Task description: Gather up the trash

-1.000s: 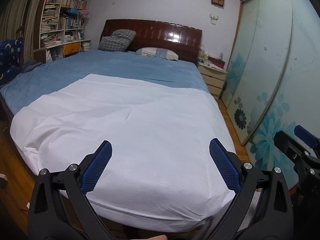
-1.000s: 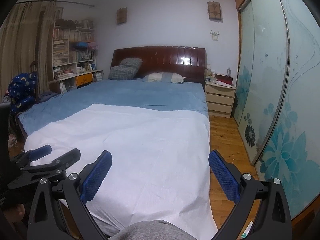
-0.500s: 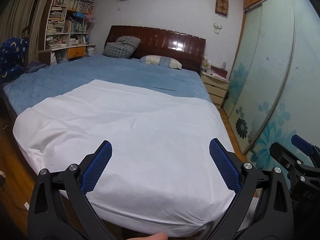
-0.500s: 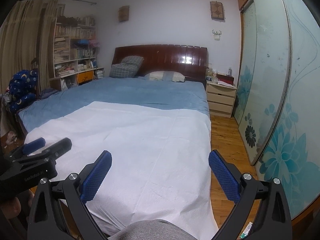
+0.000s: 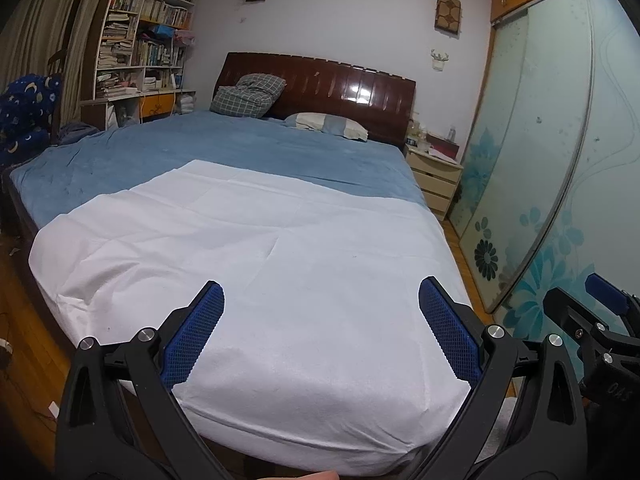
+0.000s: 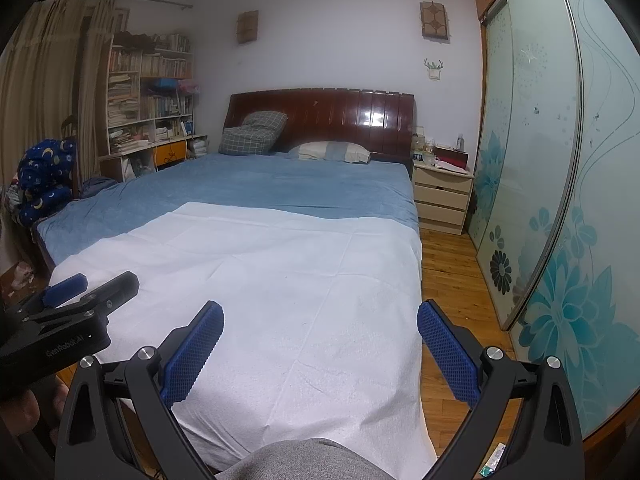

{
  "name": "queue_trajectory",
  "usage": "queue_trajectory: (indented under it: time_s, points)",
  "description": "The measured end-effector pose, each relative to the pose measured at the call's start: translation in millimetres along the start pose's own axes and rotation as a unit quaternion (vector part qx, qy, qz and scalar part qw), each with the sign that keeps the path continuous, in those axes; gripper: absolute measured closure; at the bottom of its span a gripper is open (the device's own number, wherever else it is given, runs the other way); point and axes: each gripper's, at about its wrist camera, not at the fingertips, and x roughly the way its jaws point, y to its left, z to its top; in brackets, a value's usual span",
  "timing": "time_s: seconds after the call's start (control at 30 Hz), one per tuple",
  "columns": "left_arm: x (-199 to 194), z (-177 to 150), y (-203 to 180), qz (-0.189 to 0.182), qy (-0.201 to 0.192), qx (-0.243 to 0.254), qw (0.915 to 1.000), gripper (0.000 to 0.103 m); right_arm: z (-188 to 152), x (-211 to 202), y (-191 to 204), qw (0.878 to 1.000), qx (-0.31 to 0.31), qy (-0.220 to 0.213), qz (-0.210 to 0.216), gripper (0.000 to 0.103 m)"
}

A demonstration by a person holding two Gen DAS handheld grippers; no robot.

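Note:
My left gripper (image 5: 320, 304) is open and empty, held above the foot of the bed. My right gripper (image 6: 318, 322) is open and empty too, a little to its right. Each gripper shows in the other's view: the right one at the edge of the left wrist view (image 5: 592, 316), the left one in the right wrist view (image 6: 80, 292). A white sheet (image 5: 256, 264) covers the near half of the bed over a blue cover (image 5: 224, 156). No trash shows on the bed. A small wrapper-like scrap (image 6: 494, 460) lies on the floor at the lower right.
A dark wooden headboard (image 6: 340, 116) with two pillows (image 6: 328, 151) stands at the far end. A nightstand (image 6: 442, 196) and glass sliding wardrobe doors (image 6: 560, 200) line the right. A bookshelf (image 6: 148, 104) and curtains stand at the left. Wooden floor (image 6: 452, 272) runs beside the bed.
Both views have tilted up slightly and shifted a little; the bed sits lower in frame. Both grippers stay open and empty.

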Motion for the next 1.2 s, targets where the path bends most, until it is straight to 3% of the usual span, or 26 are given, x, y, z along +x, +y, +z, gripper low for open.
queue_trajectory:
  time_s: [1.2]
  points:
    - [-2.5, -0.7, 0.3, 0.004, 0.001, -0.003, 1.0, 0.006, -6.7, 4.0, 4.1, 1.0, -0.001, 0.004, 0.0, 0.007]
